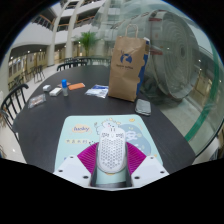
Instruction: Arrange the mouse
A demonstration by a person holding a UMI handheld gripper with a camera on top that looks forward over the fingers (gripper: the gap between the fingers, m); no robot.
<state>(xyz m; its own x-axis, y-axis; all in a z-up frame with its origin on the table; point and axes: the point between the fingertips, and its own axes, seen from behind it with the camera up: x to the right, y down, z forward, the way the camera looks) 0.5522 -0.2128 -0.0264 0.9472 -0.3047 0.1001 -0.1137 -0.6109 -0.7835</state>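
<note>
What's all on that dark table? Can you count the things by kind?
Computer mouse, white, between the gripper fingers: 1
Mouse pad: 1
Brown paper bag: 1
Flat paper or booklet: 1
Small items at the far side, too small to identify: about 3
Total: about 7

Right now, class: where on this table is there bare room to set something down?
The dark table lies bare between the mouse pad and the small items at its far side. It is crowded around the paper bag and booklet. The tongs grip the white mouse over the pad.
</note>
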